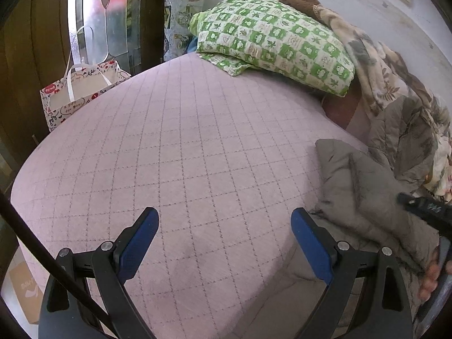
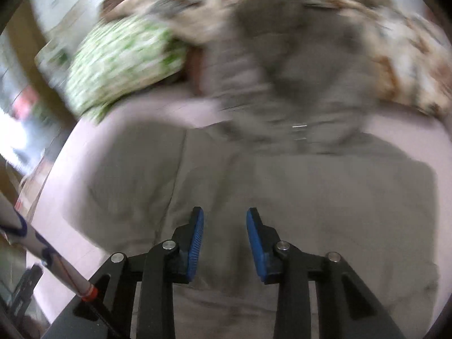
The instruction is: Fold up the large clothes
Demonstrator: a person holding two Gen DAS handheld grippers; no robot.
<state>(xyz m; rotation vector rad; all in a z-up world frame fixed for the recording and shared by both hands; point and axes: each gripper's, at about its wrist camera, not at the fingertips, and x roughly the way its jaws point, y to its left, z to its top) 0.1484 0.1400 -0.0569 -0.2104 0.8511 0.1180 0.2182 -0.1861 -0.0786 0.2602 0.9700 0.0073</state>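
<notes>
Grey padded jacket (image 2: 282, 186) lies spread on the bed (image 1: 183, 147), which is covered in a pink quilted sheet with a stitched grid. In the left wrist view the jacket (image 1: 364, 192) sits at the right side of the bed, one puffy corner folded toward the middle, its far part running up against a floral blanket (image 1: 395, 90). Green-and-white checked pillow (image 1: 271, 34) at the head of the bed, just beside the blanket, well apart from the jacket's near edge.

Left gripper (image 1: 225, 220) hovers over bare sheet, blue pads spread wide, nothing between them; its right pad is just at the jacket's edge, touching or not can't be told. Right gripper (image 2: 225, 220) is above the jacket's smooth back panel, jaws partly apart with a clear gap, no cloth seen pinched between the pads. Right wrist view is heavily motion-blurred in its upper half; pillow (image 2: 121, 65) and blanket (image 2: 395, 56) only smears there. Metallic bit near the jacket collar, too blurred to name.

Patterned gift bag (image 1: 82, 90) stands off the bed's far left edge. Fingers of a hand (image 1: 430, 279) show at the right rim of the left view.
</notes>
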